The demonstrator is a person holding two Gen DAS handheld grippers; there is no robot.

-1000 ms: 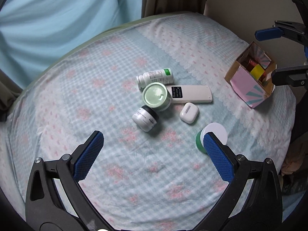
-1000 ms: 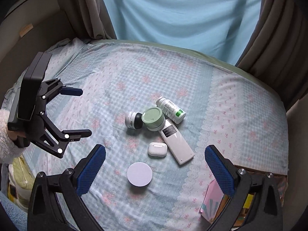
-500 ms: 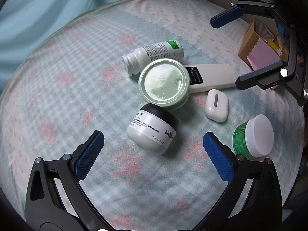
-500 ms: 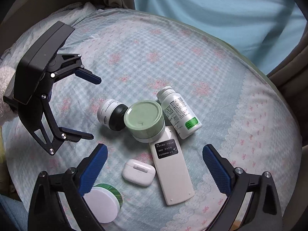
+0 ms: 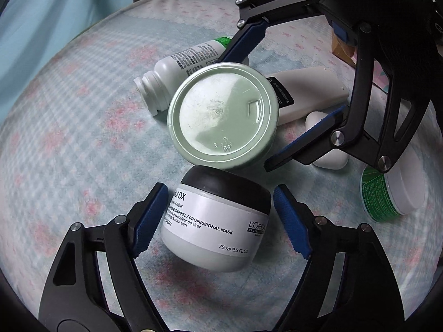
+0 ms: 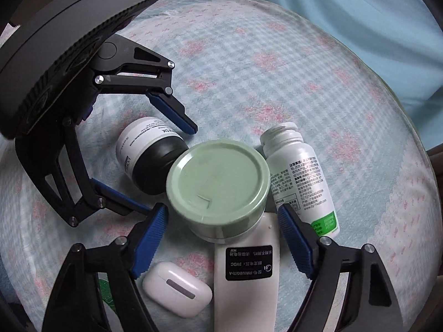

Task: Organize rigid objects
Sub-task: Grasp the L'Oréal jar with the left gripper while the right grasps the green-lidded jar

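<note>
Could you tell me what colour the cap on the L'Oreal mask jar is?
Black cap on the grey-white L'Oreal jar; clearest in the left wrist view.

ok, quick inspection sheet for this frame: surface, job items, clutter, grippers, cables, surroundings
Surface: checked floral bedsheet, soft, slightly rumpled.
Job's things: white jar with black lid on its side; green-lidded tub touching it; capless white bottle lying down; remote partly under the tub; earbud case; green jar with white lid.
Clutter: cardboard box edge, mostly hidden.
Grippers: left hand-held gripper open, fingers either side of the white jar, contact unclear; right hand-held gripper open around the green-lidded tub.
Cables: nothing seen.
Surroundings: light blue curtain.
</note>
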